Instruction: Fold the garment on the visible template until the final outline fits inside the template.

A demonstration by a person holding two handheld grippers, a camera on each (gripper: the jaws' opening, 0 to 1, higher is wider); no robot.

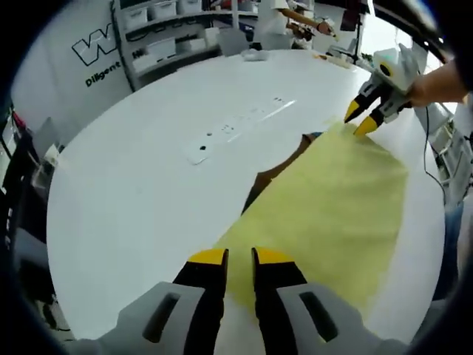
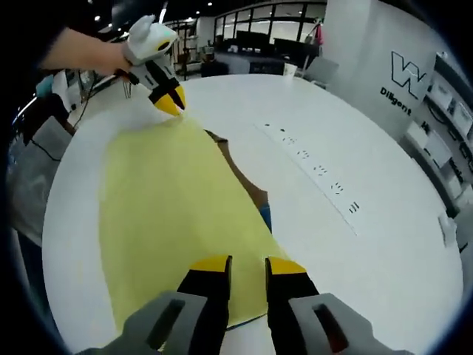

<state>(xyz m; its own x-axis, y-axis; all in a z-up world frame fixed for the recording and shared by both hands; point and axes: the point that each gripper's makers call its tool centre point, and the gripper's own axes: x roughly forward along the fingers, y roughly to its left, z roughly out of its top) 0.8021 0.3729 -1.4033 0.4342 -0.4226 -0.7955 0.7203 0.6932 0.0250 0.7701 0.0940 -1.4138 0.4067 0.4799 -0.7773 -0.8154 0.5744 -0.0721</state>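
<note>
Grippers, left [image 1: 239, 255] and right [image 2: 248, 260], clamp opposite corners of the pale yellow fabric garment [image 1: 332, 214], stretching it flat for folding.

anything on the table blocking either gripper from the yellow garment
Nothing visible does. The left gripper and right gripper each sit right at an edge of the yellow garment, with only bare white table beside it.

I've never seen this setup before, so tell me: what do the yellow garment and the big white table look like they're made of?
The yellow garment looks like thin, soft matte fabric: it lies flat and limp, with faint creases. The table seems to have a hard, smooth white top, perhaps laminate or painted board; its faint sheen suggests that, but the exact material is unclear.
</note>
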